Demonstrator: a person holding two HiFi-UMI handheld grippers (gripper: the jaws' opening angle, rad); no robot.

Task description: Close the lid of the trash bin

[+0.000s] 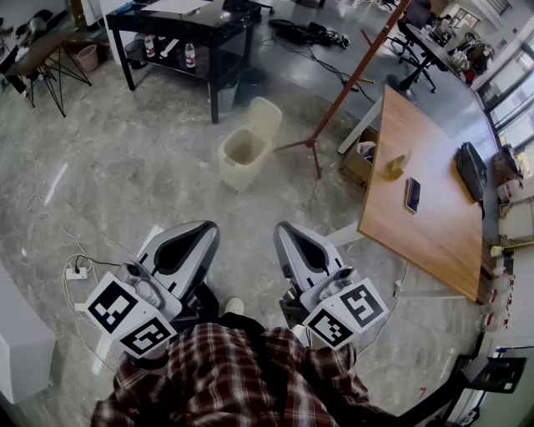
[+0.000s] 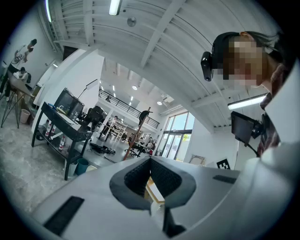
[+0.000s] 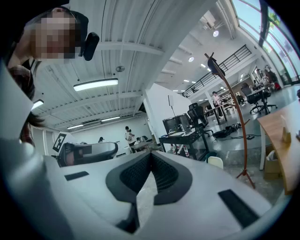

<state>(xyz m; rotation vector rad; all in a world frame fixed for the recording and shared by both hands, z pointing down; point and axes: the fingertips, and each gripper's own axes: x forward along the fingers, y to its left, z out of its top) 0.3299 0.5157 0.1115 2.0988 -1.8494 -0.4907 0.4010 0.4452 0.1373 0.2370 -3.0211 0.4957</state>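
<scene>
Plaid shirt cloth (image 1: 225, 379) is seen nearest the camera, at 6 o'clock in the head view, with both tools held just above it. At 8 o'clock a white power strip (image 1: 77, 272) lies on the marble floor (image 1: 125, 167) with its cable trailing off. The left gripper (image 1: 209, 227) is pointed toward 12 o'clock; in the left gripper view its claw (image 2: 150, 160) is seen drawn together at the tips, with nothing clamped. A black table (image 1: 179, 21) is set at 11 o'clock, with bottles on its lower shelf. The trash bin (image 1: 244, 154), cream-coloured, is found just above centre toward 12 o'clock, well apart from both tools, and its lid (image 1: 265, 117) is raised and tilted back, so the inside is exposed. The right gripper (image 1: 284, 227) is held beside the left one, and in the right gripper view its claw (image 3: 150, 154) is likewise seen pressed together on nothing. A reddish stand (image 1: 350, 79) leans across from 12 to 1 o'clock, its feet near the bin. At 3 o'clock a wooden table (image 1: 425, 225) is seen, with a phone (image 1: 412, 194) lying on it.
</scene>
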